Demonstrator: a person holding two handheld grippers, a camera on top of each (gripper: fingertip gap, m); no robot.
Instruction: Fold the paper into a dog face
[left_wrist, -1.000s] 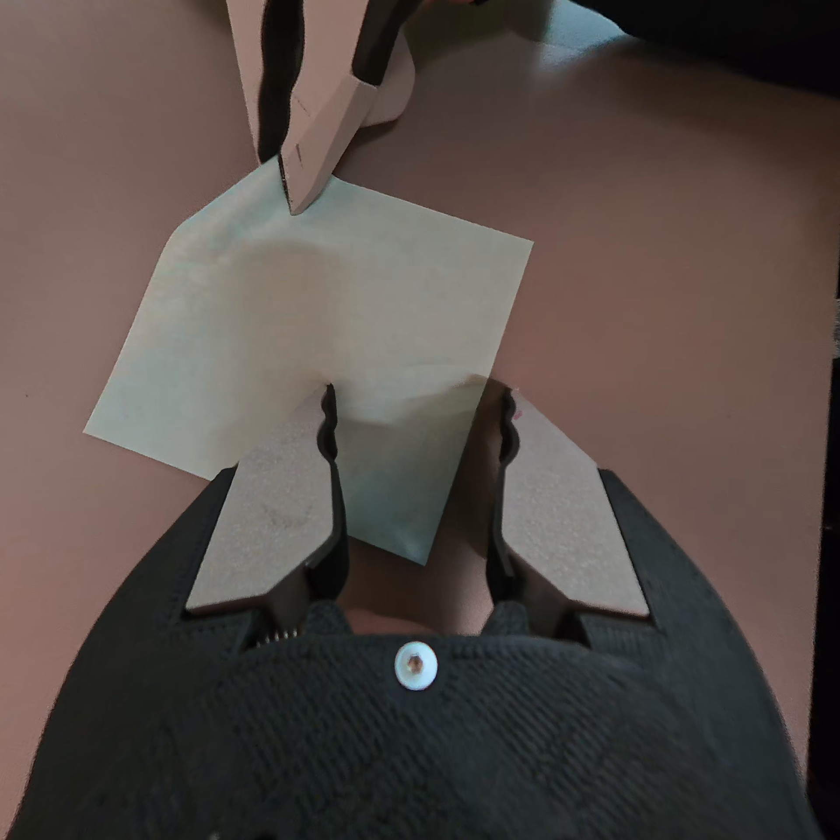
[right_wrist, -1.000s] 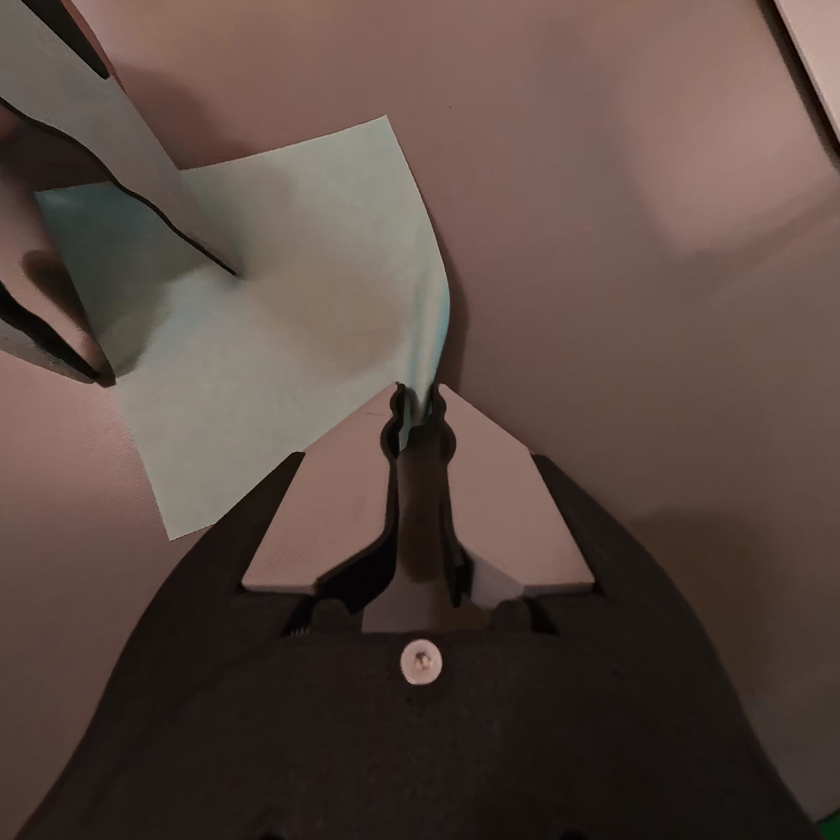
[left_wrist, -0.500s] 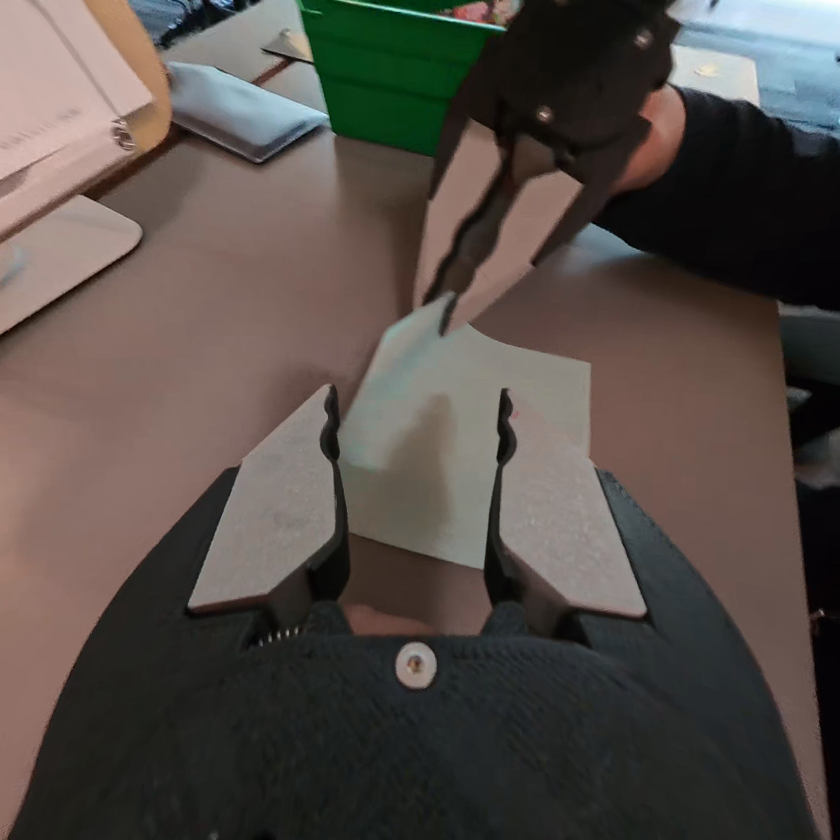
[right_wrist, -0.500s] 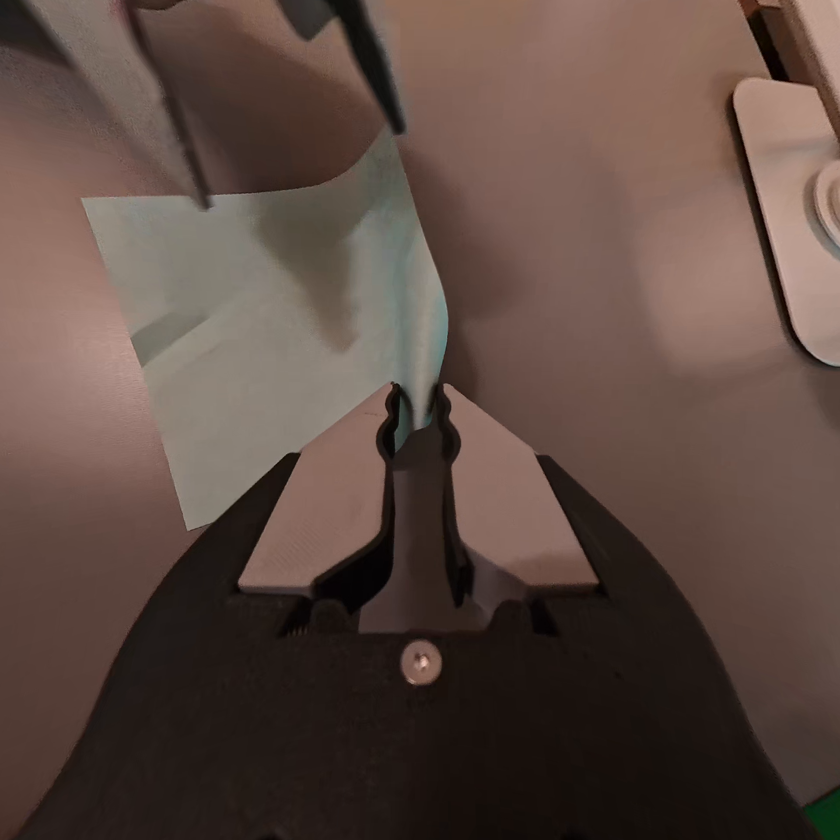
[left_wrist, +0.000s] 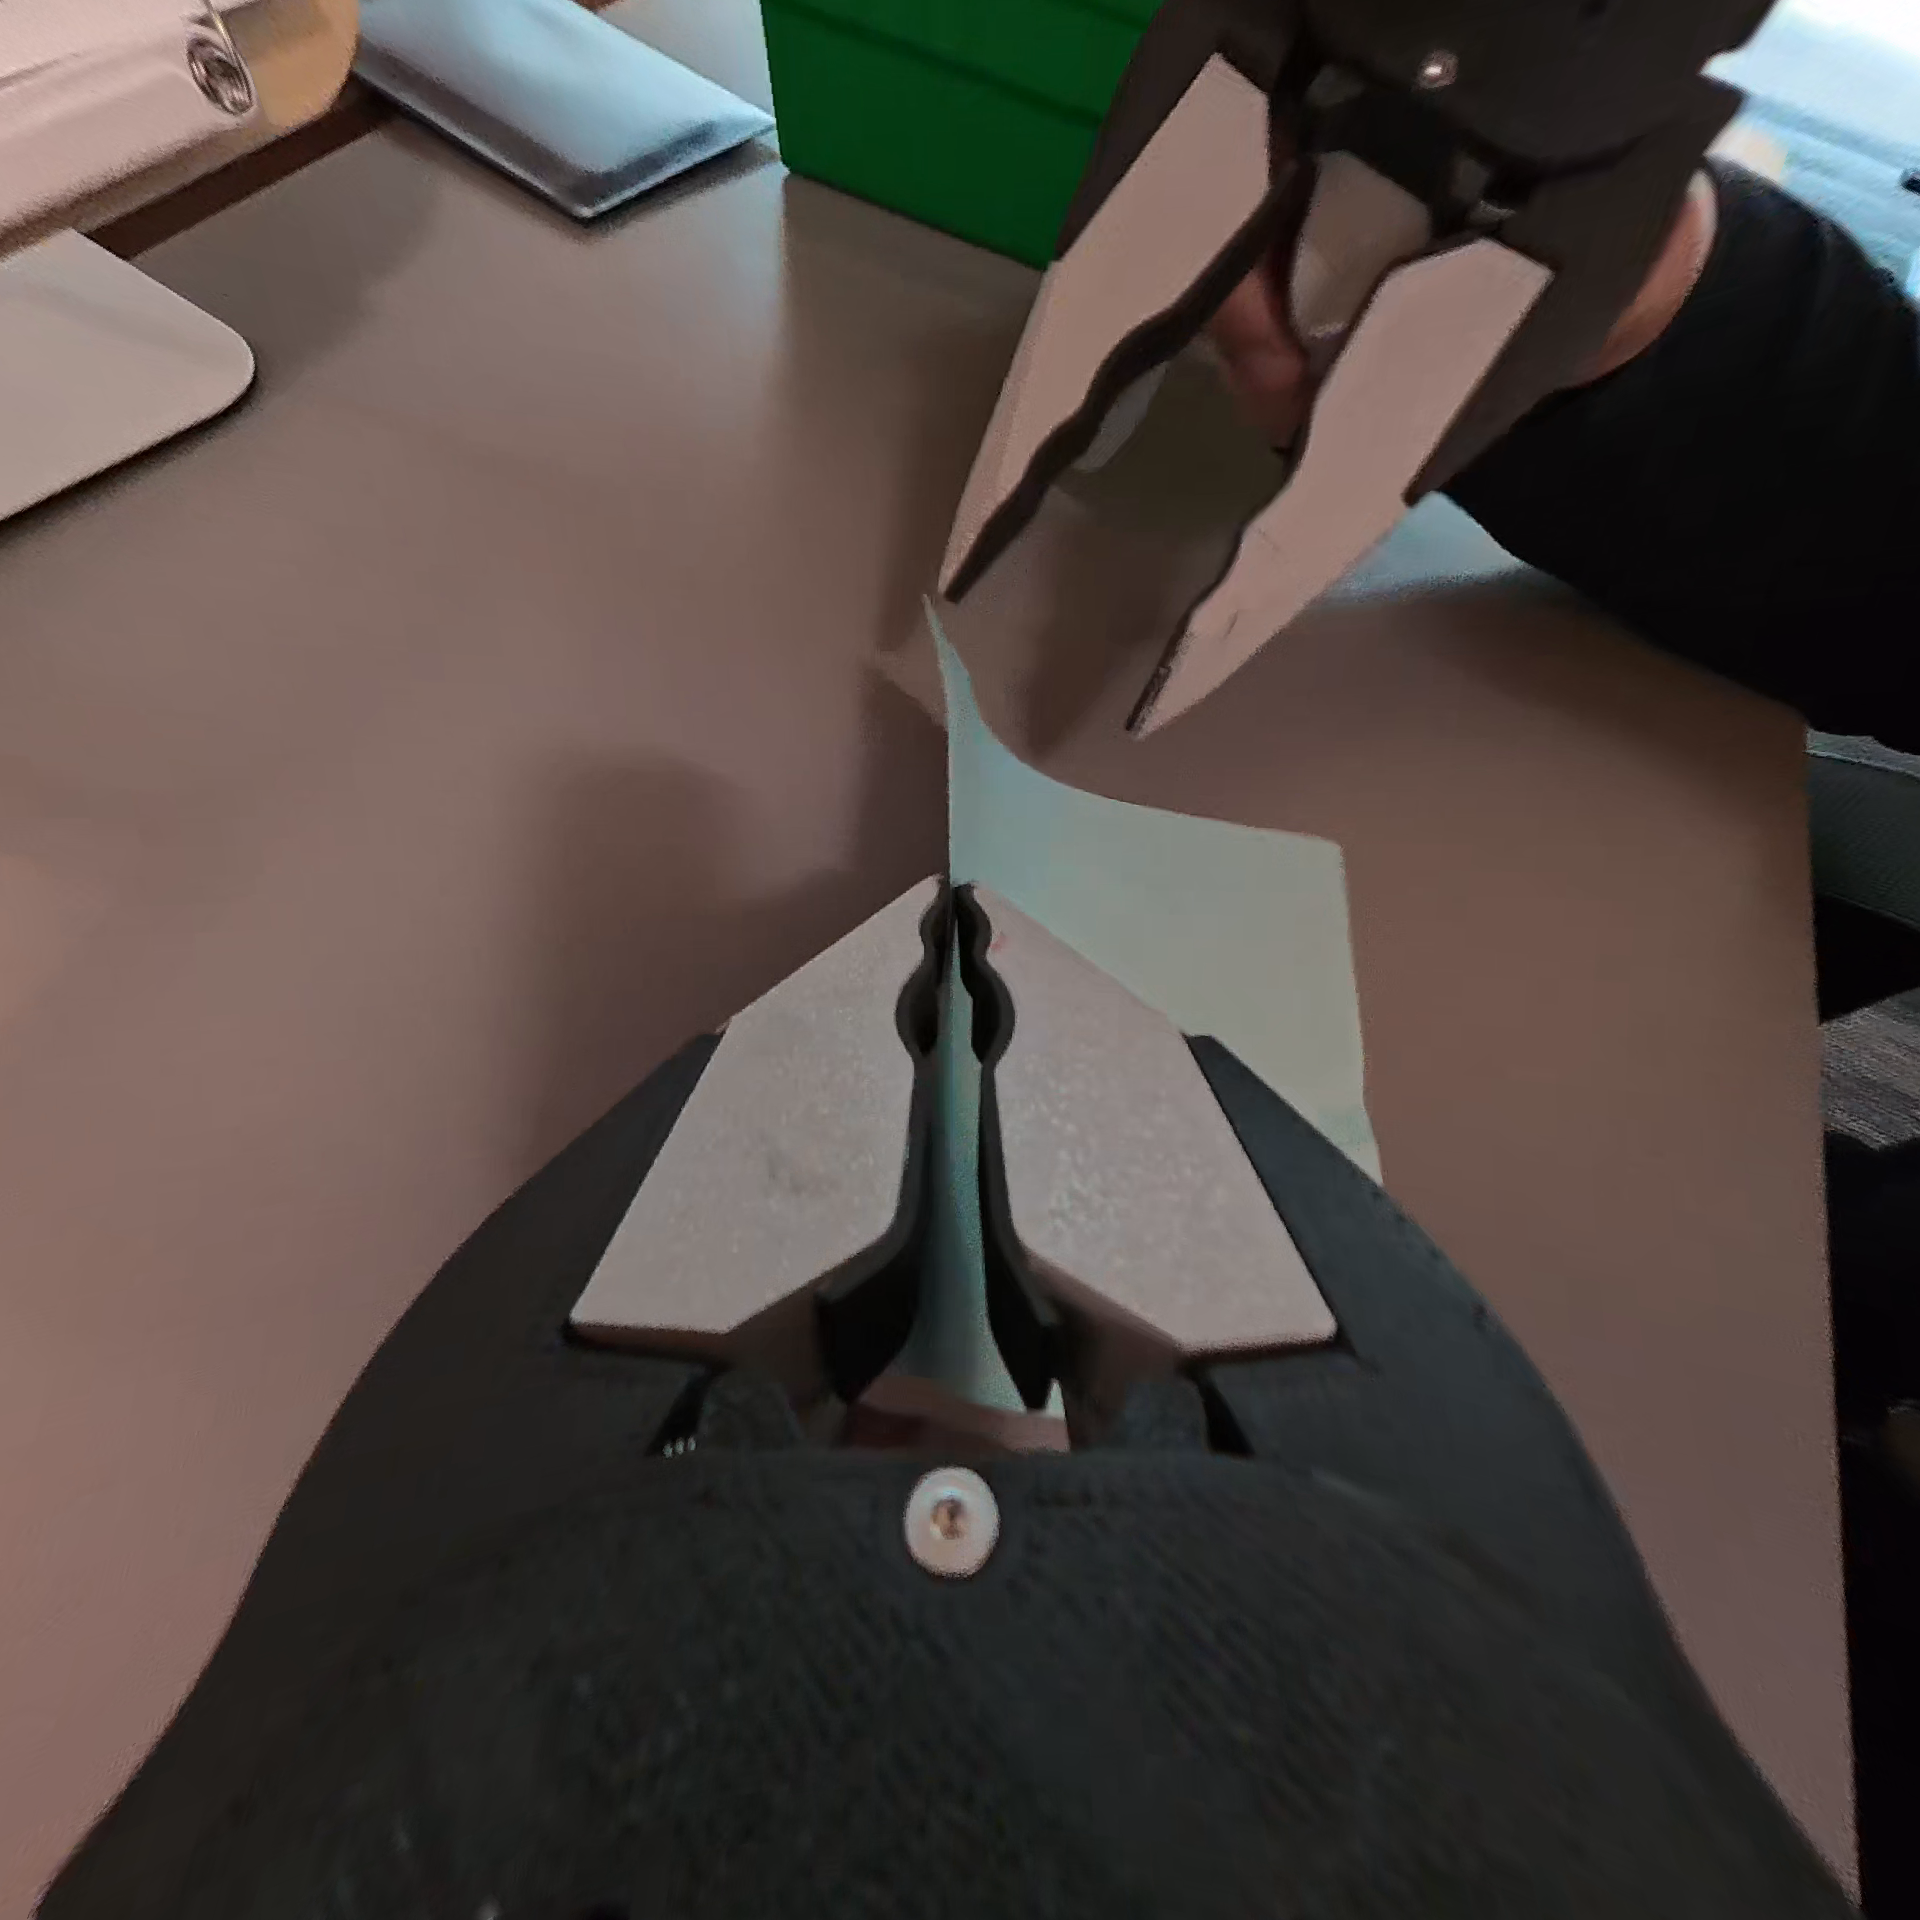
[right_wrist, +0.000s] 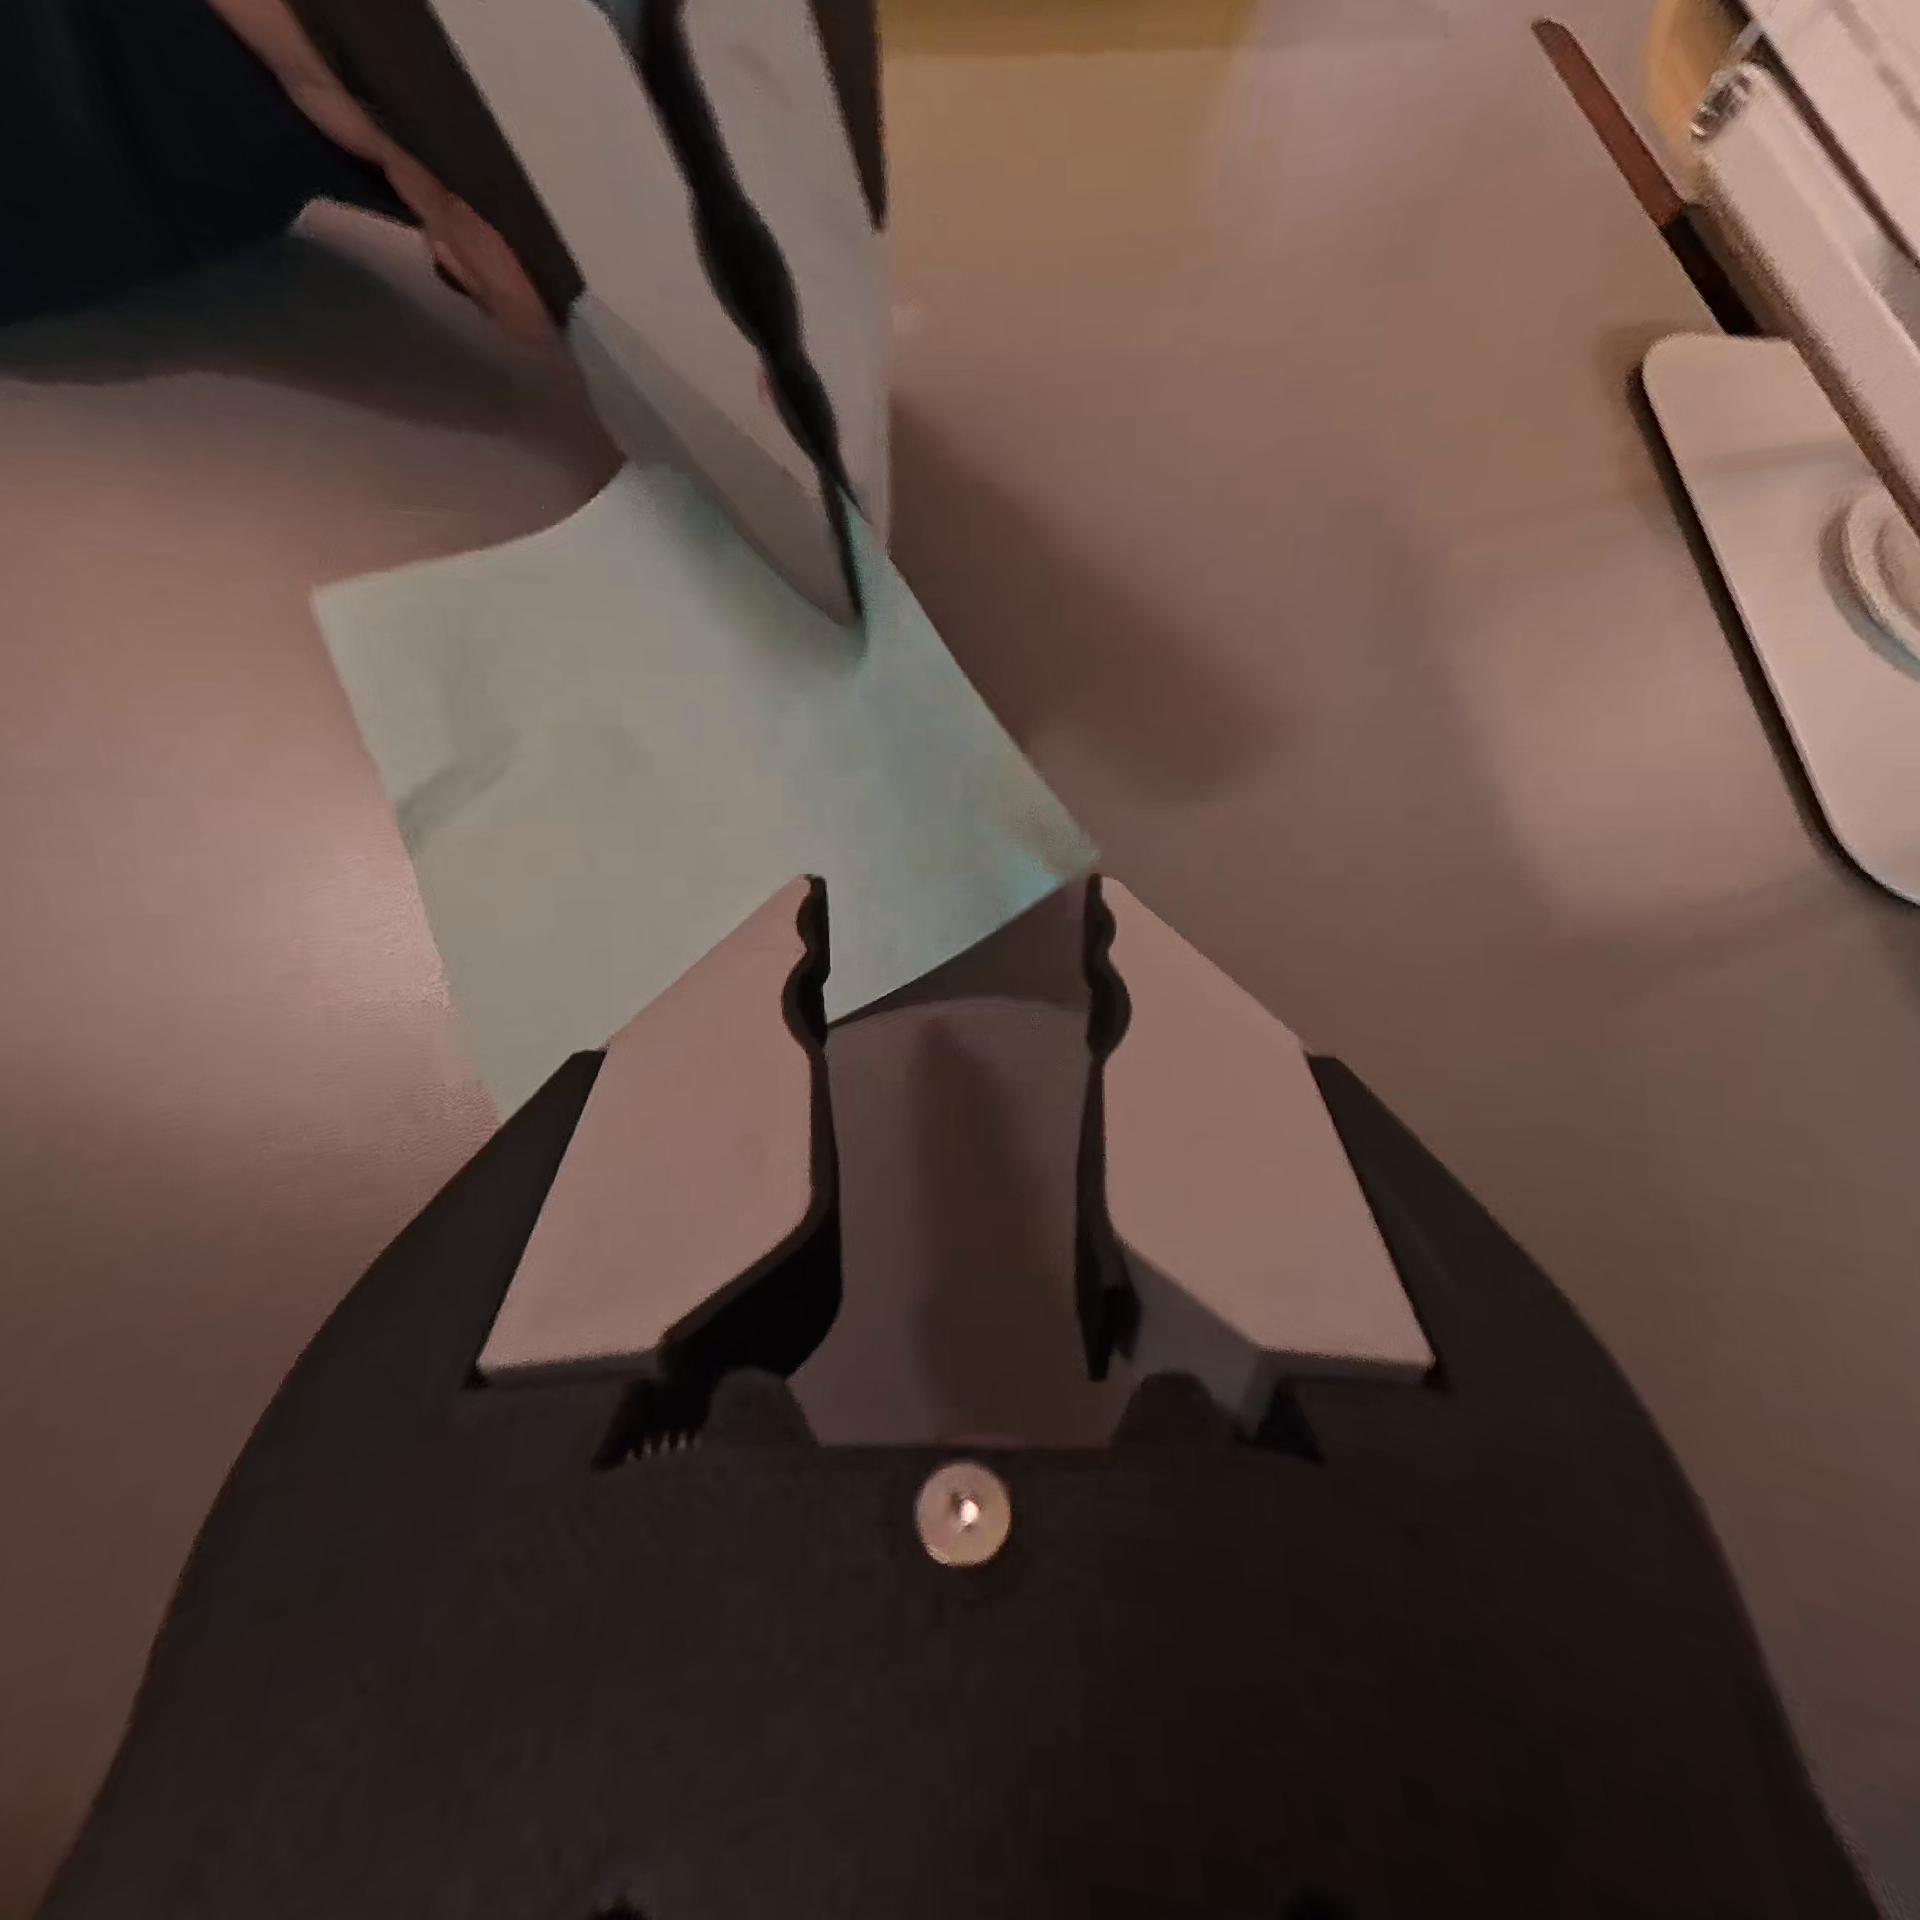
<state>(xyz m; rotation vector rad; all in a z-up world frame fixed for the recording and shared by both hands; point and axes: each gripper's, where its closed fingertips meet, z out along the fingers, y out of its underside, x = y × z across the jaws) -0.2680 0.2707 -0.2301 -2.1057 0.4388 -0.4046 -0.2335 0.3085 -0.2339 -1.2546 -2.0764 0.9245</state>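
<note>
A pale green square of paper (left_wrist: 1174, 914) lies on the brown table (left_wrist: 416, 623), with its left edge lifted upright. My left gripper (left_wrist: 954, 888) is shut on that lifted edge, and the sheet runs between its jaws. My right gripper (left_wrist: 1044, 660) is open and empty, hovering just above the paper's far corner. In the right wrist view the paper (right_wrist: 675, 748) lies under my open right gripper (right_wrist: 954, 888), with one corner showing between the jaws. The left gripper (right_wrist: 847, 613) pinches the sheet's far edge there.
A green bin (left_wrist: 935, 135) and a flat silver device (left_wrist: 582, 114) stand at the back of the table. A white monitor base (left_wrist: 94, 384) sits at the left and also shows in the right wrist view (right_wrist: 1787, 623). A person's dark sleeve (left_wrist: 1766, 468) is at the right. The gap from one gripper's tips to the other's is roughly 6 centimetres.
My left gripper has closed on the paper's edge and raised it. My right gripper has let go of the corner it pinched and opened.
</note>
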